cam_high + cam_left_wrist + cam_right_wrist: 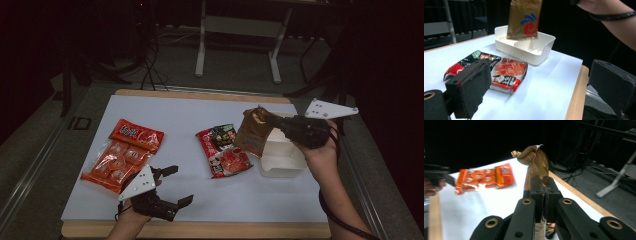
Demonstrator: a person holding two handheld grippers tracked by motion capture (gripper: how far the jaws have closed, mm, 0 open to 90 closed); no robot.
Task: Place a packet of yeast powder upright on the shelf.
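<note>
Right gripper was held up over the right part of the white table, its jaws clamped tight on the brown packet. The right hand gripped the tool from below, forearm rising from the bottom right corner of the high view, wrist bent so the jaws pointed left and level. The packet hung clear of the table, its lower end over the near-left corner of the white tray; in the left gripper view it dangled above the tray's divided interior. In the right gripper view its crumpled top stuck up past the closed pads.

Left gripper sat low near the front edge of the table, the left hand coming in from the bottom. Its jaws stood wide apart with nothing between them, pointing right toward the table's middle.

A red and black noodle packet lay flat just left of the tray, partly under the hanging brown packet. An orange snack pack lay flat on the left part of the table, just beyond the left gripper.
</note>
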